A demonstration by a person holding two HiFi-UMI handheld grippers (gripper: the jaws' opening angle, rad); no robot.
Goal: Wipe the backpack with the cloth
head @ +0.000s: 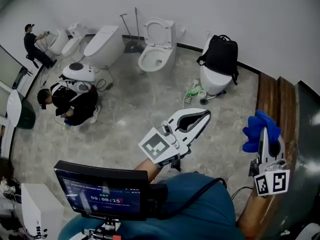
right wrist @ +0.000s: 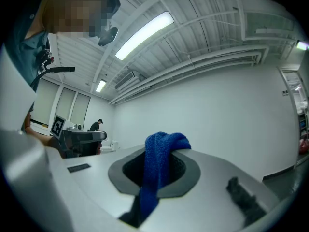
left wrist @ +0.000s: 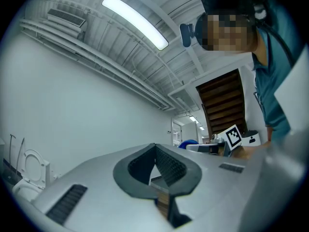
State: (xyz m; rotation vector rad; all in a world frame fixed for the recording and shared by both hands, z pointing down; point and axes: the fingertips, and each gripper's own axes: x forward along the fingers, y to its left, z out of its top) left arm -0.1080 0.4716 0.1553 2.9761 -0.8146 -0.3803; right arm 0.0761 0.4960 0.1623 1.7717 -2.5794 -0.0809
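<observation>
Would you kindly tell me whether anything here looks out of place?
The black backpack is perched atop a white toilet, an odd place for a bag. Green and white clutter lies on the floor beside it. The blue cloth sits normally in the right gripper's tongs.
</observation>
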